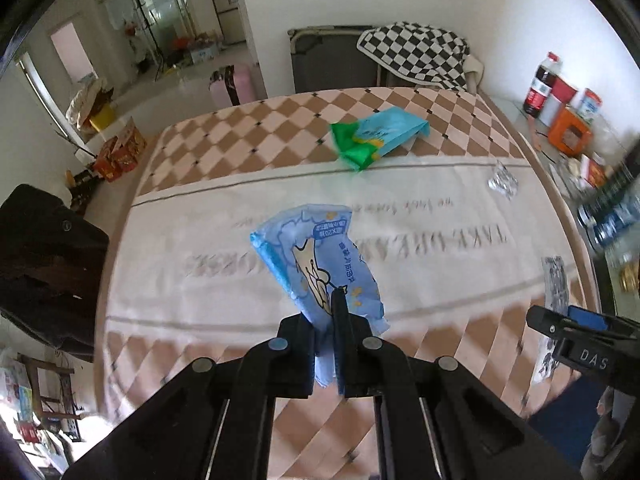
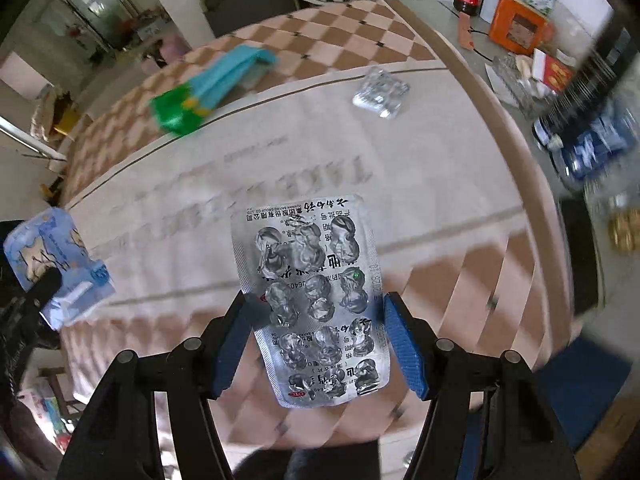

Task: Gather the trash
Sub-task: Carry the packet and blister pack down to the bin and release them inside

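So both grippers are up over the bed (image 1: 420, 216), the one with the pink-and-brown diamond cover and big grey lettering across the pale middle band.

The left gripper (image 1: 335, 312) has its fingers pinched all the way together on a light blue wrapper (image 1: 316, 256) with a cartoon print and some Chinese text. The wrapper sticks up and away from the fingertips, with its lower end trailing down between the pads. From the right wrist view the same wrapper shows up at the far left, off the near-left part of the bed.

The right gripper (image 2: 316, 312) is partway closed, and its blue-padded fingers (image 2: 404, 344) clamp the two long edges of a silver blister pack (image 2: 312, 300). The pack's bubbles look crushed and emptied. It's held flat, facing the camera, clear of the bed's cover.

Still lying on the bed:
- a blue and green bag (image 1: 376, 136), on its side towards the far end of the bed, where the diamond pattern meets the pale band
- a small crumpled bit of clear plastic (image 1: 502, 186), near the bed's right edge, on the pale band

Right of the bed there's a side table (image 2: 476, 36) with a cola bottle (image 1: 540, 84), an orange box (image 1: 568, 134) and some cartons. A checkered blanket (image 1: 420, 52) sits past the far end of the bed.
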{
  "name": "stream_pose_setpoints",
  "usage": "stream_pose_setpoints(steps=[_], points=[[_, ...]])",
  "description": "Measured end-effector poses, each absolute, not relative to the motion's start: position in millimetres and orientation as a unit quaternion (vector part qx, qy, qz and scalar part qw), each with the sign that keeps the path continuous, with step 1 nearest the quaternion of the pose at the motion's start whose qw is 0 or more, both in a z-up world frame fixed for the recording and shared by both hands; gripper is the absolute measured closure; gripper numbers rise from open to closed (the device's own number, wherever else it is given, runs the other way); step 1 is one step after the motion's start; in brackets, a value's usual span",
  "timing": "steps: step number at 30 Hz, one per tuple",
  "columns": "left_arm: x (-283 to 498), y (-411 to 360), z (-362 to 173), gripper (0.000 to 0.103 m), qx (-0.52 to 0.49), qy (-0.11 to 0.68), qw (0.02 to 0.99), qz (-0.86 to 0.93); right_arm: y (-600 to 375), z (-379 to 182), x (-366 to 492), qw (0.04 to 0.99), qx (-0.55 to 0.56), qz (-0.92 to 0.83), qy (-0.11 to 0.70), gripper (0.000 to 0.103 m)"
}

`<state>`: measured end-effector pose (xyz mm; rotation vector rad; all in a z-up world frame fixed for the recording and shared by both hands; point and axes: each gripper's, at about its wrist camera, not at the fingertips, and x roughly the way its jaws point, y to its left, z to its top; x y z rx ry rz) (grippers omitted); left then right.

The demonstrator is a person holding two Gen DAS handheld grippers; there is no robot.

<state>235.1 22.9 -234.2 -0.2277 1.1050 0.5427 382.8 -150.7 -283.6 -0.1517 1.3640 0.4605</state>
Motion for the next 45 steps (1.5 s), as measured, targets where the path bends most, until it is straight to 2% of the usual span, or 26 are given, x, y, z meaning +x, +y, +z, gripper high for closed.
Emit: stream_pose_setpoints(steps=[8,13,16,21,24,30,34,36,37,38,39,41,43,44,45], points=[[104.7,23.6,-235.1,0.099,-0.11,0.529,0.811,0.223,-147.3,-256.8,212.5,0.745,-0.051,0.218,0.628,0.036],[40.2,20.0,-264.2,0.099,-0.138,0.567,0.786,0.206,-154.6,-283.7,137.8,0.713,-0.054,0.225,0.662,0.036],[10.5,15.4,-296.8,0.099,-0.162,0.597,0.761,0.197,-164.7,-318.0,103.7,0.682,-0.049,0.224,0.695,0.036],[-26.6,7.4,-383.3,0.098,-0.228,0.646,0.706,0.177,-179.9,-410.9,62.2,0.63,-0.05,0.215,0.744,0.036],[-41.1,4.2,-465.4,0.098,-0.277,0.676,0.662,0.166,-186.7,-479.8,53.4,0.605,-0.046,0.202,0.769,0.036],[-45.8,18.9,-625.4,0.095,-0.365,0.691,0.601,0.166,-185.3,-630.2,58.6,0.567,-0.022,0.184,0.803,0.036],[-34.5,29.6,-704.2,0.095,-0.392,0.689,0.59,0.155,-169.9,-716.8,70.6,0.556,-0.027,0.184,0.81,0.036],[-31.1,30.0,-727.5,0.093,-0.396,0.694,0.581,0.152,-158.2,-750.5,73.6,0.549,-0.032,0.19,0.814,0.036],[-28.4,30.7,-740.7,0.09,-0.393,0.7,0.576,0.151,-152.8,-760.3,74.3,0.547,-0.037,0.191,0.814,0.036],[-26.5,31.1,-750.2,0.073,-0.392,0.702,0.575,0.151,-145.8,-776.0,75.3,0.547,-0.042,0.192,0.813,0.036],[-25.9,29.1,-755.5,0.039,-0.388,0.704,0.575,0.154,-141.1,-786.5,75.6,0.546,-0.046,0.195,0.813,0.035],[-34.0,32.8,-757.5,0.006,-0.383,0.703,0.577,0.162,-131.6,-801.2,74.4,0.546,-0.046,0.204,0.811,0.035],[-42.2,34.8,-758.9,0.005,-0.381,0.704,0.575,0.17,-126.6,-809.3,72.6,0.543,-0.041,0.214,0.811,0.028],[-45.7,36.0,-758.4,0.005,-0.38,0.704,0.574,0.176,-125.1,-811.1,72.6,0.544,-0.036,0.217,0.81,0.011],[-50.2,35.0,-754.8,0.005,-0.373,0.705,0.574,0.185,-124.7,-809.0,72.0,0.548,-0.03,0.221,0.806,0.0]])
